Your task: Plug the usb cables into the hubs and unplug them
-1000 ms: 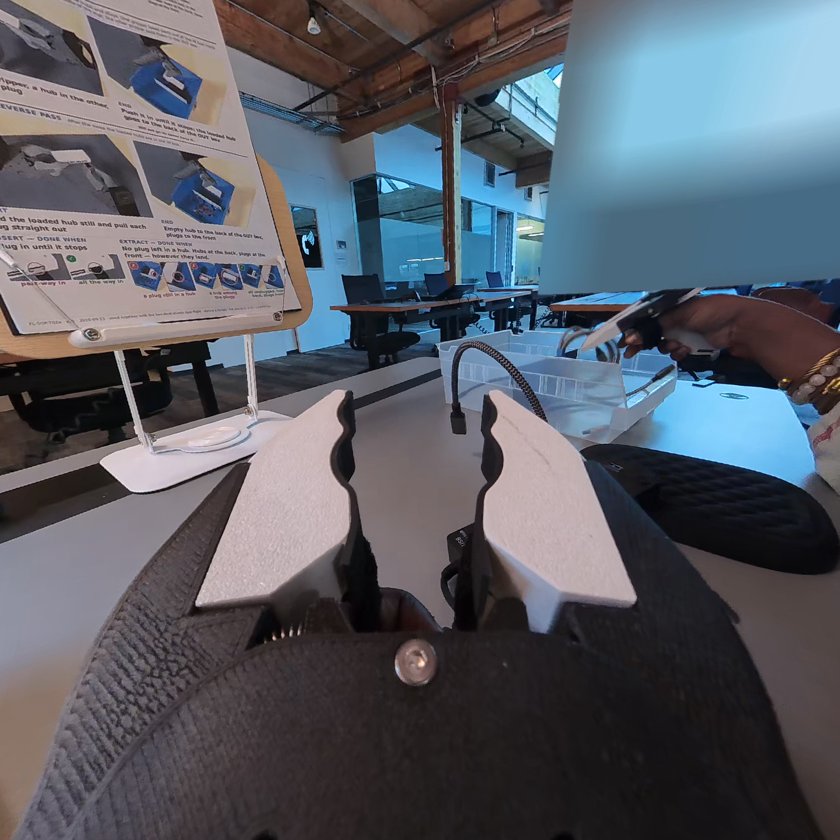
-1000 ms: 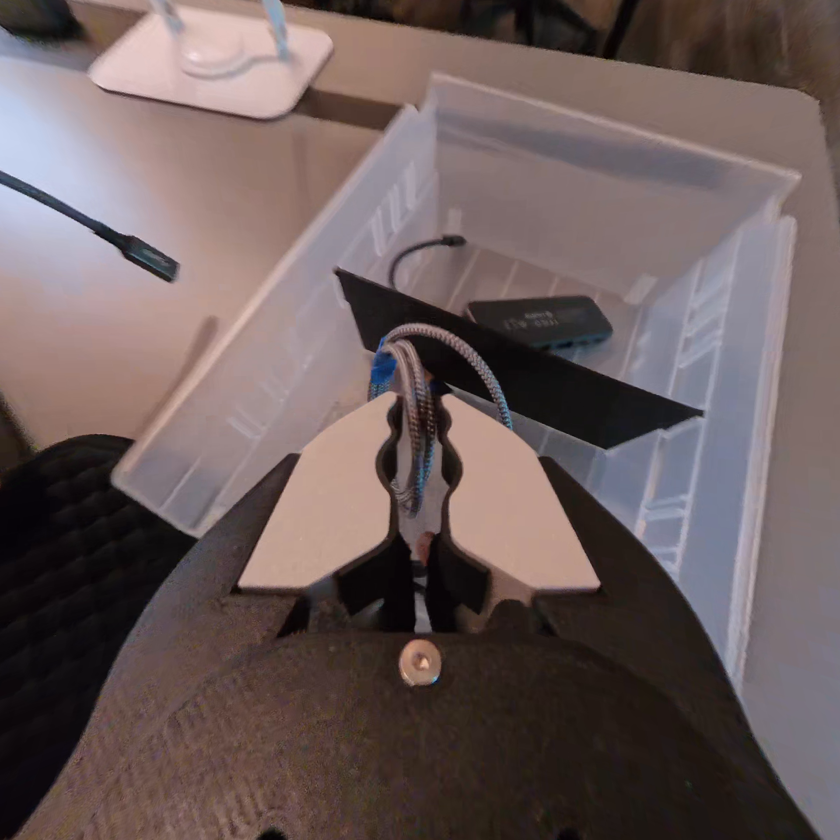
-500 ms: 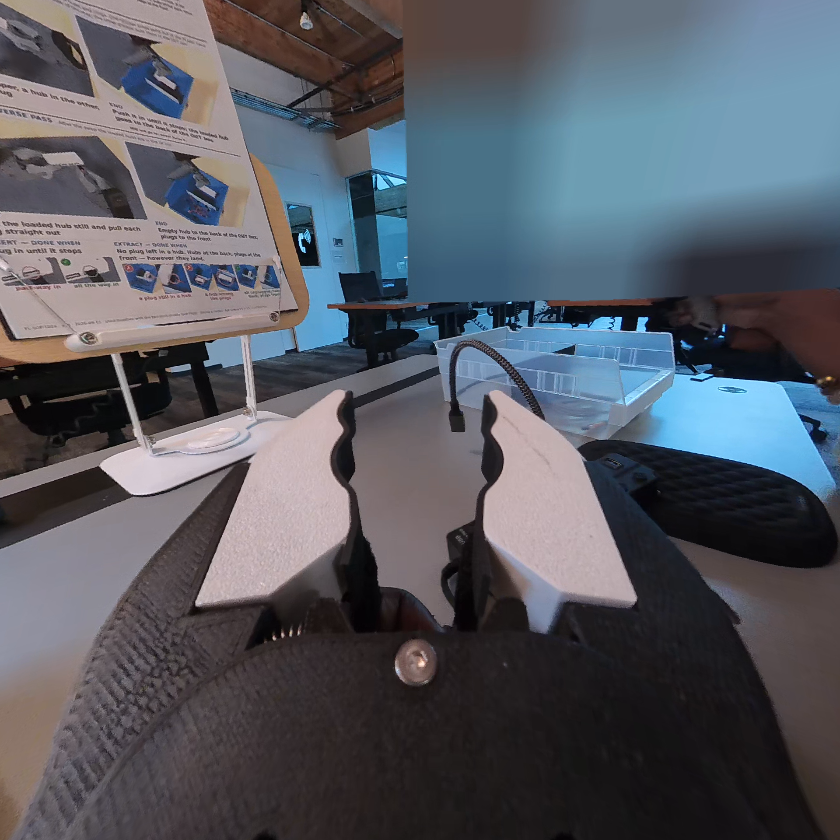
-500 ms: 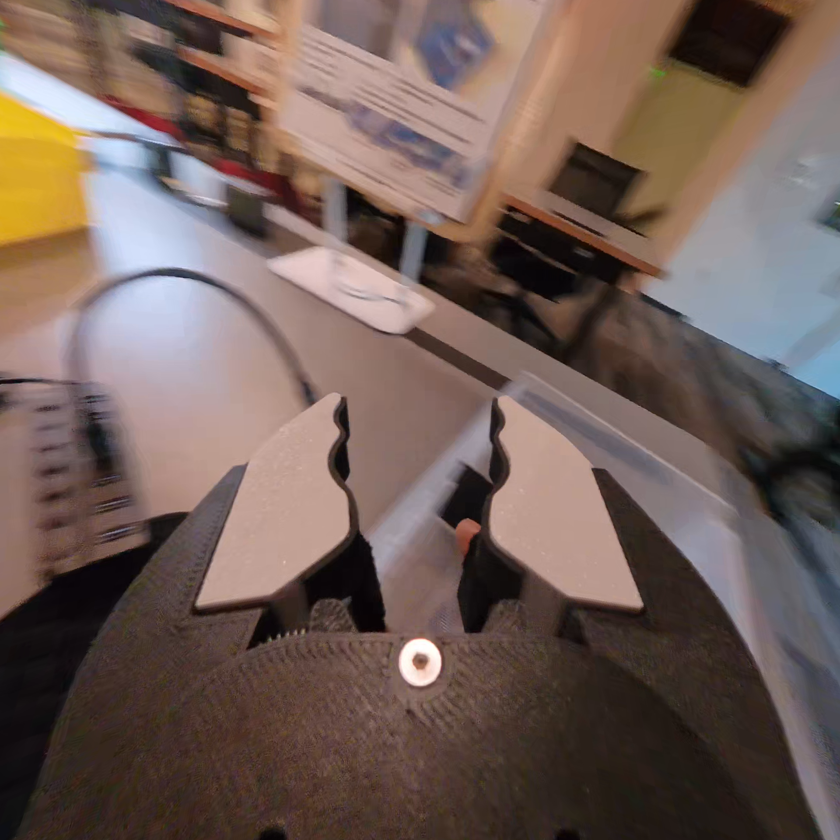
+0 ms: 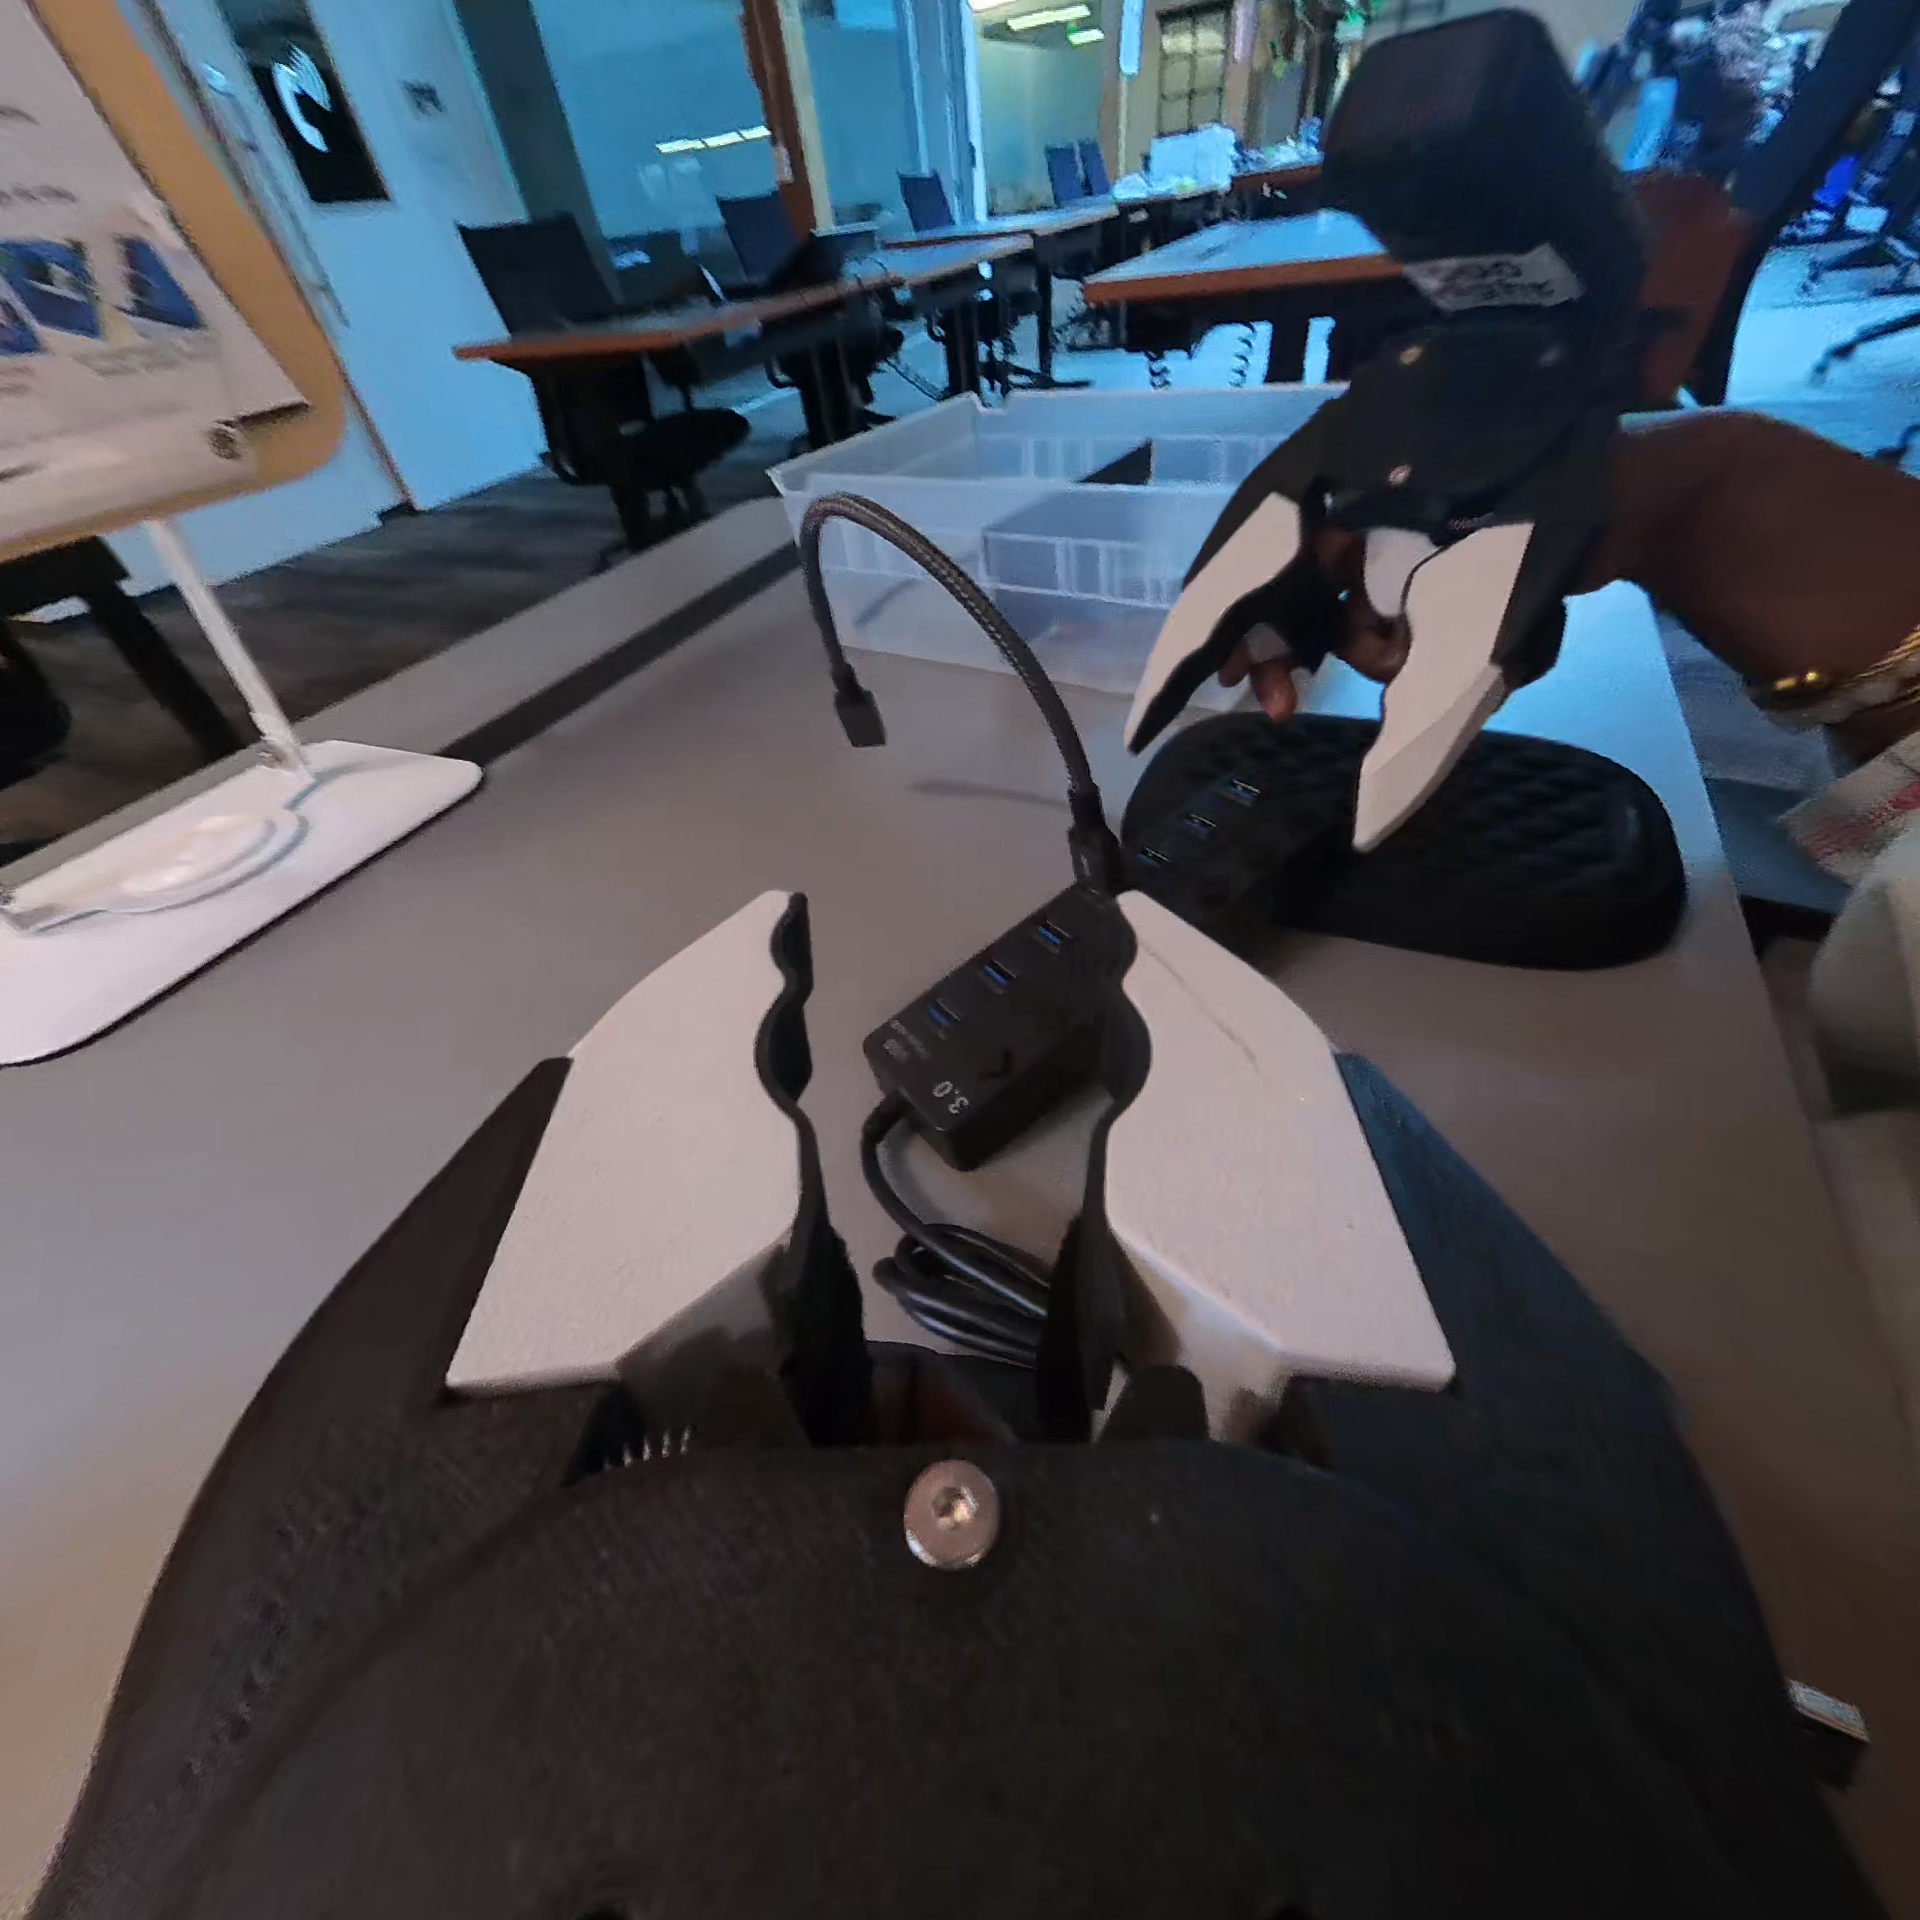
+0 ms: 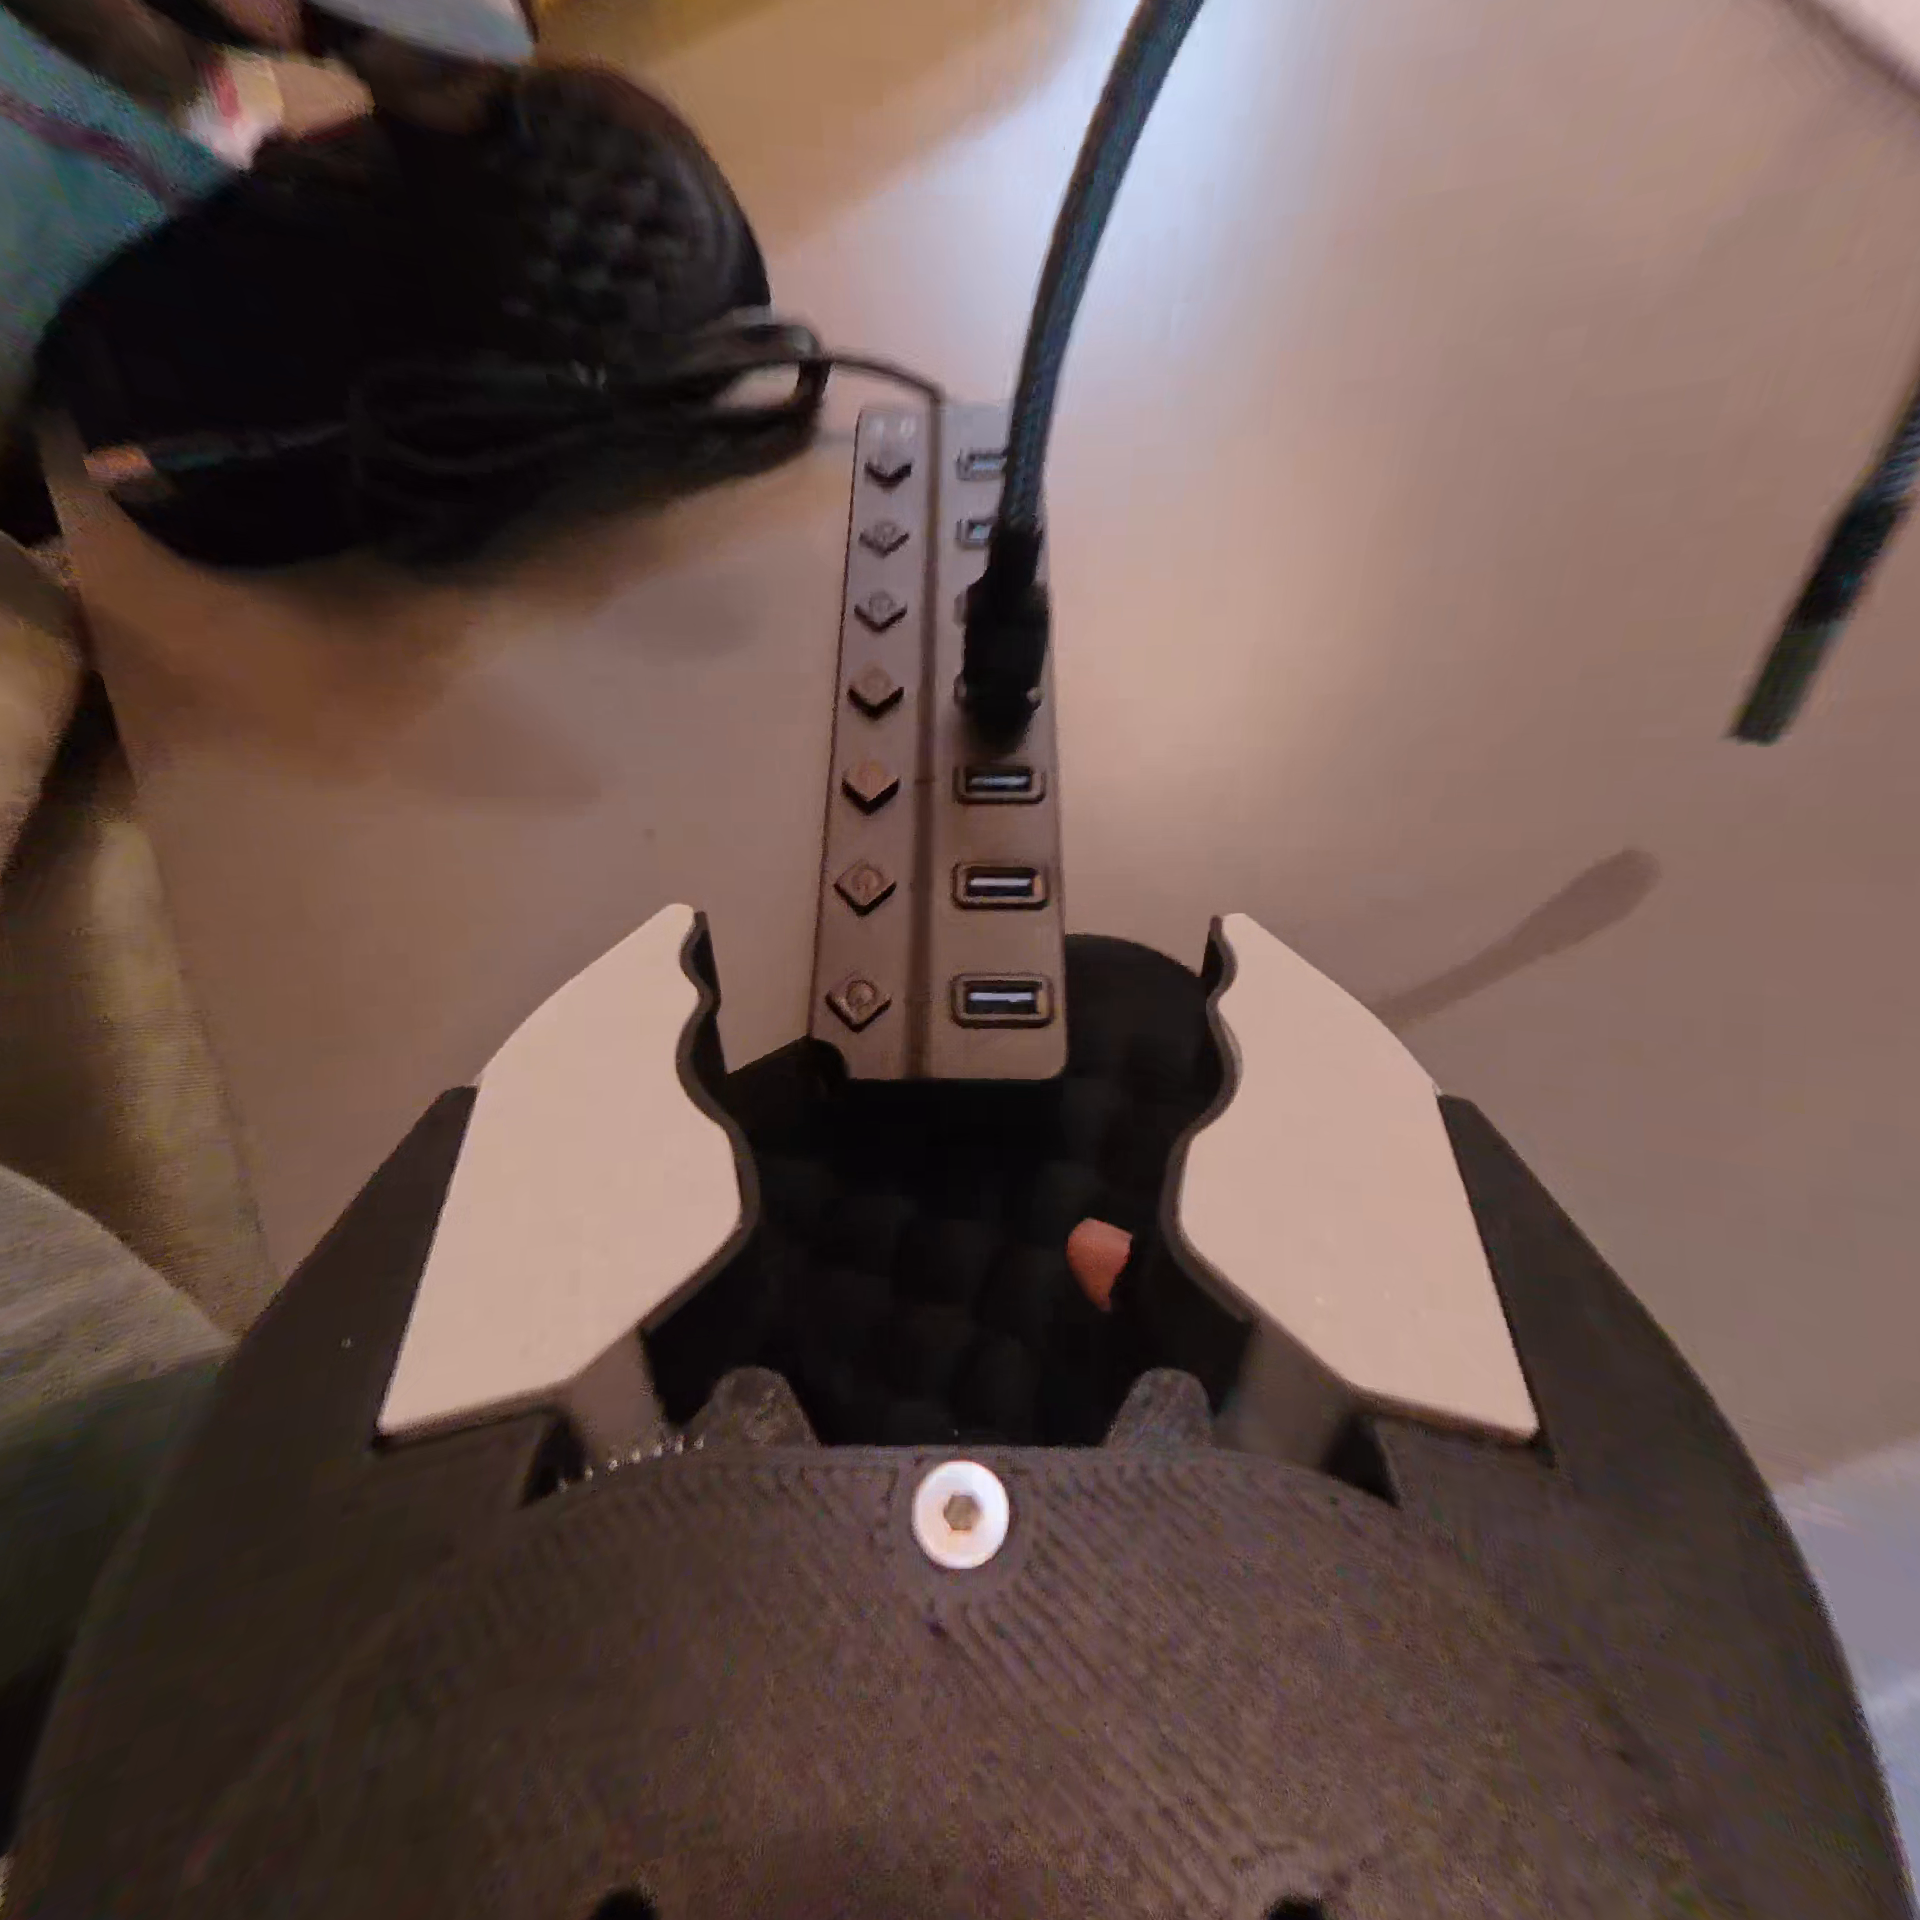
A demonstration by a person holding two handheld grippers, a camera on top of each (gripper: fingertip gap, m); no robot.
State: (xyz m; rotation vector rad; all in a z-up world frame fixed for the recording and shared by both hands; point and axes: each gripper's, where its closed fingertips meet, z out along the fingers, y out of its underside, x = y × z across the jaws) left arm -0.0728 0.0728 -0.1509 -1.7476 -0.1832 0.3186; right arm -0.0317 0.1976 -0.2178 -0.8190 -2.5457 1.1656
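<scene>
A long black USB hub (image 5: pixel 995 1039) lies on the grey table, its far end on a black textured pad (image 5: pixel 1507 862). A black braided cable (image 5: pixel 977 613) is plugged into a middle port and arcs up, its free plug (image 5: pixel 860 717) hanging in the air. My left gripper (image 5: pixel 956 914) is open, with the hub's cord end showing between its fingers. My right gripper (image 5: pixel 1262 790) is open and empty, tilted down over the pad. In the right wrist view the right gripper (image 6: pixel 956 920) stands open just short of the hub (image 6: pixel 894 790), with the cable's plug (image 6: pixel 1003 644) seated in the port row.
A clear plastic bin (image 5: pixel 1039 488) stands behind the hub. A white stand (image 5: pixel 208 831) with an instruction sheet is at the left. The hub's bundled cord (image 6: pixel 582 405) lies by a blurred black textured shape (image 6: pixel 468 270). A hand (image 5: pixel 1766 540) holds the right gripper.
My right gripper let go of the braided cable bundle at the bin, opened, and swung to the hub on the pad. My left view tilted down onto the hub.
</scene>
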